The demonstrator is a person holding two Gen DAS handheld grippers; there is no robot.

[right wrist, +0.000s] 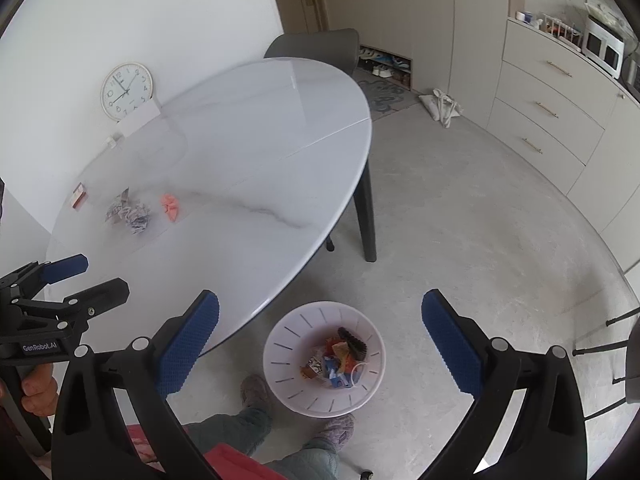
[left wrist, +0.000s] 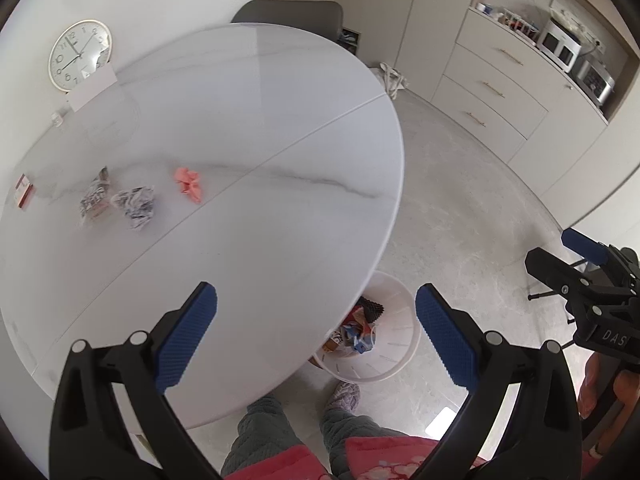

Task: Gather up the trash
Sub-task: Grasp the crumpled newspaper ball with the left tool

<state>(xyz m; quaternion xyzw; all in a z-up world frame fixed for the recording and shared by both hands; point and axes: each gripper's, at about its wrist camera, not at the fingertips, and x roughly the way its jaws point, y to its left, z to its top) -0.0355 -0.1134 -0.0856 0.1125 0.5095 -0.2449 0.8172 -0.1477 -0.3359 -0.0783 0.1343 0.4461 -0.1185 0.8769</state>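
Observation:
On the white oval table [left wrist: 248,112] [right wrist: 256,128] lie a crumpled orange paper [left wrist: 189,184] [right wrist: 171,207], a crumpled printed wrapper [left wrist: 136,205] [right wrist: 136,218], another printed wrapper [left wrist: 96,196] [right wrist: 116,207] beside it, and a small red-and-white packet [left wrist: 24,192] [right wrist: 79,196] at the far left. A white bin [left wrist: 394,344] [right wrist: 292,332] with several scraps in it stands on the floor under the table's near edge. My left gripper [left wrist: 316,336] [right wrist: 86,276] hangs open above that edge, holding nothing. My right gripper [right wrist: 320,340] [left wrist: 560,254] is open over the bin, also holding nothing.
A round clock [left wrist: 78,54] [right wrist: 126,90] leans on the wall at the table's back. A grey chair [left wrist: 292,16] [right wrist: 316,46] stands behind the table. Cabinets with drawers [right wrist: 552,108] line the right. A cloth bag [right wrist: 440,106] lies on the floor. The person's feet [right wrist: 336,430] flank the bin.

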